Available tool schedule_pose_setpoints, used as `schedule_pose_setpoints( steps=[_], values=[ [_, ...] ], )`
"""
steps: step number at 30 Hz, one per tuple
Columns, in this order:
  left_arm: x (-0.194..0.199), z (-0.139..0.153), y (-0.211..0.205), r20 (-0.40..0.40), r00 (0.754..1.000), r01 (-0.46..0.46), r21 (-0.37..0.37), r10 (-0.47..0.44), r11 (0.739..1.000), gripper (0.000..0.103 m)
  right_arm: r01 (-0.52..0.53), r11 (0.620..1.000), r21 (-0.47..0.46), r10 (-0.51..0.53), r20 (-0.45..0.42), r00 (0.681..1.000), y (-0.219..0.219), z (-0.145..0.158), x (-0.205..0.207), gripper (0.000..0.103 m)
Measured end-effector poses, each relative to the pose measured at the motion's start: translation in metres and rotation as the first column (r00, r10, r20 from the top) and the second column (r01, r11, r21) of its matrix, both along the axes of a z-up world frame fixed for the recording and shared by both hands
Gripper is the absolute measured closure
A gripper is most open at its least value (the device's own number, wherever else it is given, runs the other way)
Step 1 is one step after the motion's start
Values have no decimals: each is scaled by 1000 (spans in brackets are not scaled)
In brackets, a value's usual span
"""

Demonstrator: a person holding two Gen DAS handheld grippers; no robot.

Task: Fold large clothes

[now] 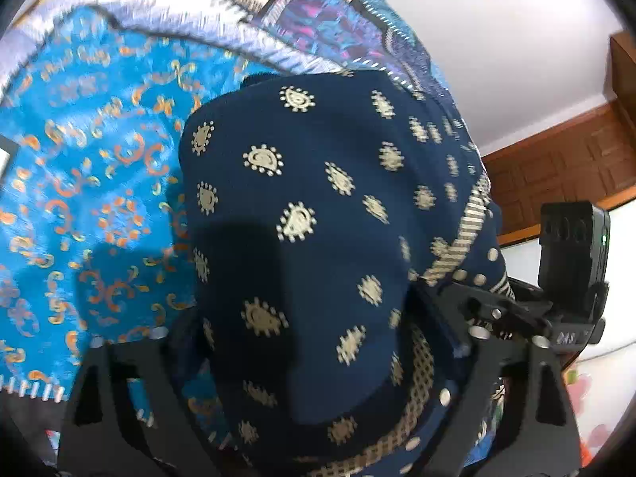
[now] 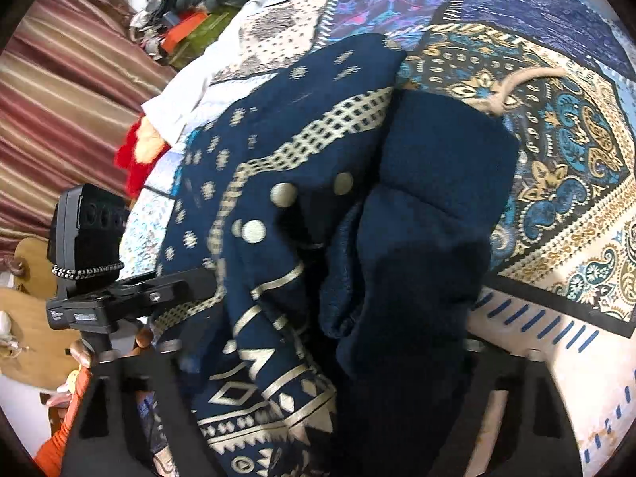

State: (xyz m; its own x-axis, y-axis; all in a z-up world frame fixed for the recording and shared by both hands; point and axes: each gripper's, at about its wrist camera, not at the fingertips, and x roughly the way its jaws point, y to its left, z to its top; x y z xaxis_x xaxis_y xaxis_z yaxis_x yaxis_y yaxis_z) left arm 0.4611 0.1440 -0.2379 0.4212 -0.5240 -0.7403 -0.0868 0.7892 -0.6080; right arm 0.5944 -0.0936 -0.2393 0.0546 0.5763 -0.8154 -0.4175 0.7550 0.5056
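Both my left gripper (image 1: 318,409) and right gripper (image 2: 318,409) clamp the navy dress (image 1: 318,218), bunched over the bedspread (image 2: 556,151) toward 12 o'clock; uneven pulling risks slipping, crooked fold.

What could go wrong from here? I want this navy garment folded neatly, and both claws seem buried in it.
The navy printed garment is bunched between the right claw, so the fold may set crooked. It also drapes over the left claw, hiding the edge. Its drawstring trails loose on the patterned bedspread and could get trapped inside the fold.
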Motion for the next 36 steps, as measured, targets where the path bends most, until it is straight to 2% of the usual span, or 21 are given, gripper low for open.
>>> schedule_pose_setpoints(
  steps=[1, 3, 6, 11, 17, 22, 25, 28, 32, 36],
  values=[
    [-5, 7, 0, 16, 1000, -1, 15, 0, 1000, 25, 4, 1000, 6, -4, -5, 1000, 0, 1, -1, 48],
    [-14, 21, 2, 39, 999, 4, 39, -6, 999, 32, 16, 1000, 25, -15, -11, 1000, -1, 8, -6, 60],
    [-27, 46, 1, 80, 996, 25, 73, -31, 997, 41, 25, 999, 36, -25, -5, 1000, 2, 23, -16, 68],
    [-57, 105, 5, 182, 982, 25, 177, -58, 984, 43, 13, 999, 51, -16, 63, 998, 14, 63, -40, 71],
    [-90, 166, 29, 266, 964, -23, 193, -30, 981, 43, -7, 994, 110, -10, 153, 988, 32, 127, -71, 71],
    [-125, 187, 57, 272, 962, -62, 209, 3, 976, 43, -36, 992, 122, 14, 182, 983, 65, 148, -101, 71],
    [-143, 180, 76, 244, 969, -79, 219, 24, 973, 43, -54, 991, 120, 35, 157, 987, 86, 141, -114, 71],
    [-160, 161, 96, 197, 979, -88, 222, 44, 971, 43, -76, 992, 98, 64, 125, 990, 112, 122, -126, 71],
    [-171, 114, 115, 101, 992, -96, 208, 76, 973, 43, -104, 993, 59, 101, 38, 994, 142, 75, -131, 71],
    [-171, 49, 130, -23, 995, -92, 192, 98, 977, 42, -141, 990, -10, 140, -52, 989, 163, 20, -128, 71]
  ],
)
